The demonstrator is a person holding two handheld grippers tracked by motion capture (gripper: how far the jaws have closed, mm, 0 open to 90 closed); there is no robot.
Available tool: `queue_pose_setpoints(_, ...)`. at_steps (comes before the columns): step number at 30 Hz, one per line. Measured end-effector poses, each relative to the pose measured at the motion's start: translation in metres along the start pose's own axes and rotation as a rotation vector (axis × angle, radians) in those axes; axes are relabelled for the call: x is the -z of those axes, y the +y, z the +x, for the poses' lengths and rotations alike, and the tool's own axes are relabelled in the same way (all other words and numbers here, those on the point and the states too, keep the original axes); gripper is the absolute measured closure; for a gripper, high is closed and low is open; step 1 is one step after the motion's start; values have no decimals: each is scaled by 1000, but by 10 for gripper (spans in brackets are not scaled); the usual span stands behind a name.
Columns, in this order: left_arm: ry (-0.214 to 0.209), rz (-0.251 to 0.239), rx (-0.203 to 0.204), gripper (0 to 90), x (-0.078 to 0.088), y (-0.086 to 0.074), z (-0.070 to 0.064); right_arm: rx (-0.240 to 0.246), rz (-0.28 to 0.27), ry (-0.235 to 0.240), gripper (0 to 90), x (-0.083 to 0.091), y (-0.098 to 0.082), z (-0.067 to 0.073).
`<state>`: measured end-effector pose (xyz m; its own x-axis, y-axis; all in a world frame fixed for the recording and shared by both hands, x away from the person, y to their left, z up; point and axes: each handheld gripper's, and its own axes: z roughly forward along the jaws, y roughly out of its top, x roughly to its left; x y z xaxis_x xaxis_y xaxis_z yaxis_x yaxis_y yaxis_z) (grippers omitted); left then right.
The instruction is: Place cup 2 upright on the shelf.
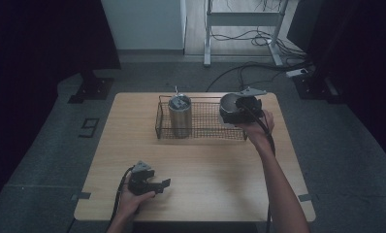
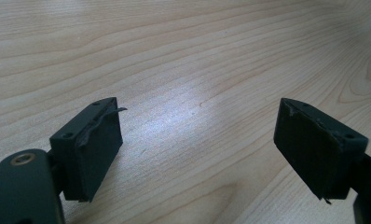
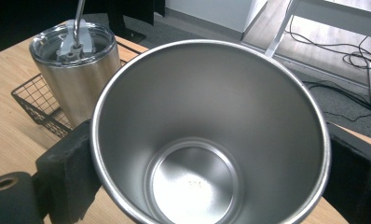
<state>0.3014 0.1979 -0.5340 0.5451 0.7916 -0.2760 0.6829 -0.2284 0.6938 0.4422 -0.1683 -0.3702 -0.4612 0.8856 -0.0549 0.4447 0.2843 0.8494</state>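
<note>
The right gripper point(image 1: 231, 112) had its 2 black jaws closed on the outside wall of an open steel tumbler point(image 3: 207, 140), 1 pad on each side just under the rim. In the high view the tumbler point(image 1: 230, 104) sat at the right end of the wire basket point(image 1: 201, 133) at the far side of the wooden table point(image 1: 205, 165); whether its base rested on the basket floor or hung just above could not be told. Its mouth faced the right gripper view, showing a bare, empty, polished interior.

At the basket's left end stood a second steel tumbler point(image 1: 180, 116), upright, with a clear lid point(image 3: 72, 42) and a straw point(image 3: 79, 21), well apart from the held one.

The left gripper point(image 1: 157, 185) lay low over the near left part of the table in the person's left hand point(image 1: 130, 199), with nothing between its jaws. The left gripper view showed the pads standing well apart over bare wood.

The cup looked rigid and light while empty, and not fragile, though it would ring or dent if knocked on the wire. Its brushed wall was smooth and tapered, so pads would likely slide toward the narrow base; a hold high on the wall, squarely across the widest part below the rolled rim, seemed safest.
</note>
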Motion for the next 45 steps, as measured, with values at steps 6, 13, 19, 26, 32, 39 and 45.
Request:
queue_pose_setpoints(6, 0, -1, 2, 153, 1, 0, 1, -4, 15, -2, 66, -12, 0, -3)
queue_pose_setpoints(13, 0, 1, 1, 153, 1, 0, 1, -15, 27, -4, 65, -22, -2, -6)
queue_pose_setpoints(19, -2, 0, 2, 153, 1, 0, 2, -32, 32, -3, 66, -29, -3, -10)
queue_pose_setpoints(26, -3, 1, 2, 153, 1, 0, 2, -30, 39, -5, 66, -33, 2, -12)
queue_pose_setpoints(32, -5, 1, 2, 153, 1, 0, 2, -24, 50, -7, 66, -39, 6, -12)
queue_pose_setpoints(39, -5, -2, 7, 153, 2, 0, 3, -19, 59, -3, 66, -49, 12, -12)
queue_pose_setpoints(45, -6, -1, 6, 153, 2, 0, 3, -16, 63, -9, 66, -55, 16, -13)
